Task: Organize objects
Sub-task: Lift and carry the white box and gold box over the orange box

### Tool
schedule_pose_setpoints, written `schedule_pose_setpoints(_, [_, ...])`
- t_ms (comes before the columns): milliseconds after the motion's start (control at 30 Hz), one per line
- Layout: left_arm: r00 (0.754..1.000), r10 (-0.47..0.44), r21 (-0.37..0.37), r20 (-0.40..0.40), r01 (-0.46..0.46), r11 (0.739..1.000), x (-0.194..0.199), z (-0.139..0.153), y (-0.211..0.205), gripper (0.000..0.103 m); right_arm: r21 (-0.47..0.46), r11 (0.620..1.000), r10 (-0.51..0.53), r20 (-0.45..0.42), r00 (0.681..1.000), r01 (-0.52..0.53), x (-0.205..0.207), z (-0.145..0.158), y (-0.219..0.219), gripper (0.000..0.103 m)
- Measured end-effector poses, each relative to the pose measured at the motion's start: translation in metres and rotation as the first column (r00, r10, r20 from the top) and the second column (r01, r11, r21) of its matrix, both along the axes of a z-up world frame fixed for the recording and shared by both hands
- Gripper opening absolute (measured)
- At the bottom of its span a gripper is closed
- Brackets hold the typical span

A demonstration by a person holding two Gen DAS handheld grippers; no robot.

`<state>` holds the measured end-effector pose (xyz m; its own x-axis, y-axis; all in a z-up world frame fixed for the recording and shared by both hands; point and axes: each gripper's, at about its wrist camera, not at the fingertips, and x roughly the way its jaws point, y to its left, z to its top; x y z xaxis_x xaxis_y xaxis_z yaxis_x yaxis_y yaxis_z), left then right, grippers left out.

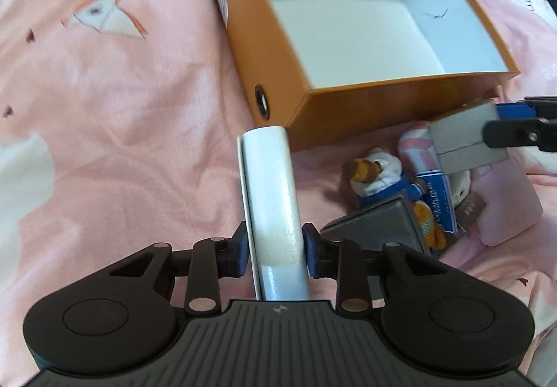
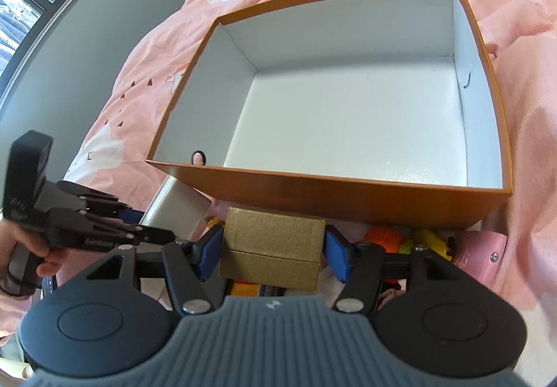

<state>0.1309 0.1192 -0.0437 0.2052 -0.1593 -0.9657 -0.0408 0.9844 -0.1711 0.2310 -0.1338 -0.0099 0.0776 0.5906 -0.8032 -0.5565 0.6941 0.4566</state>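
Observation:
My left gripper [image 1: 275,247] is shut on a slim white box [image 1: 269,185], its blue pads pressed against both long sides; the box points toward the near corner of an orange cardboard box [image 1: 383,108] with a white, bare inside. My right gripper [image 2: 273,247] is shut on a small gold box [image 2: 271,240] just in front of the orange box's near wall [image 2: 348,206]. In the left wrist view that gold box [image 1: 466,139] hangs at the right, held by the right gripper [image 1: 494,122]. The right wrist view shows the left gripper [image 2: 153,223], a hand on it, and the white box [image 2: 177,206].
Everything lies on a pink printed blanket [image 1: 104,143]. In front of the orange box sit a plush bear [image 1: 376,174], a grey triangular box [image 1: 383,223], a pink pouch [image 1: 504,206] and bright knitted toys [image 2: 383,237]. A window and grey wall [image 2: 69,21] are at the far left.

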Motion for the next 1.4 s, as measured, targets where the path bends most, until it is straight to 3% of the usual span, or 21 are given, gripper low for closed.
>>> schedule_pose_setpoints(233, [0.989, -0.011, 0.006, 0.148, 0.011, 1.0, -0.026, 0.056, -0.007, 0.033, 0.027, 0.999, 0.023, 0.03, 0.999, -0.023, -0.009, 0.017, -0.004, 0.063])
schedule_pose_setpoints(400, [0.956, -0.037, -0.001, 0.29, 0.039, 0.999, -0.029, 0.108, -0.018, 0.033, 0.103, 0.994, 0.016, 0.073, 0.997, -0.024, -0.014, 0.048, -0.016, 0.063])
schedule_pose_setpoints(500, [0.926, -0.061, -0.01, 0.374, 0.07, 0.998, -0.016, 0.137, -0.025, 0.033, 0.142, 0.99, -0.004, 0.13, 0.991, -0.014, -0.011, 0.067, -0.021, 0.063])
schedule_pose_setpoints(667, [0.894, -0.12, 0.025, 0.432, 0.121, 0.992, 0.041, 0.151, -0.052, 0.033, 0.163, 0.986, -0.074, 0.191, 0.979, 0.043, 0.011, 0.084, -0.024, 0.063])
schedule_pose_setpoints(833, [0.911, -0.156, 0.057, 0.382, 0.145, 0.988, 0.109, 0.132, -0.067, 0.033, 0.154, 0.982, -0.144, 0.218, 0.965, 0.112, 0.046, 0.085, -0.027, 0.063])
schedule_pose_setpoints(1000, [0.959, -0.157, 0.13, 0.237, 0.129, 0.983, 0.158, 0.075, -0.073, 0.033, 0.076, 0.982, -0.182, 0.182, 0.966, 0.17, 0.088, 0.055, -0.012, 0.063])
schedule_pose_setpoints(1200, [0.977, -0.184, 0.289, 0.108, 0.146, 0.946, 0.183, 0.011, -0.078, 0.033, -0.017, 0.985, -0.168, 0.143, 0.975, 0.172, 0.106, 0.011, 0.008, 0.063])
schedule_pose_setpoints(1400, [0.977, -0.209, 0.433, 0.03, 0.176, 0.884, 0.191, -0.025, -0.085, 0.033, -0.056, 0.989, -0.13, 0.148, 0.98, 0.14, 0.112, -0.004, 0.022, 0.063])
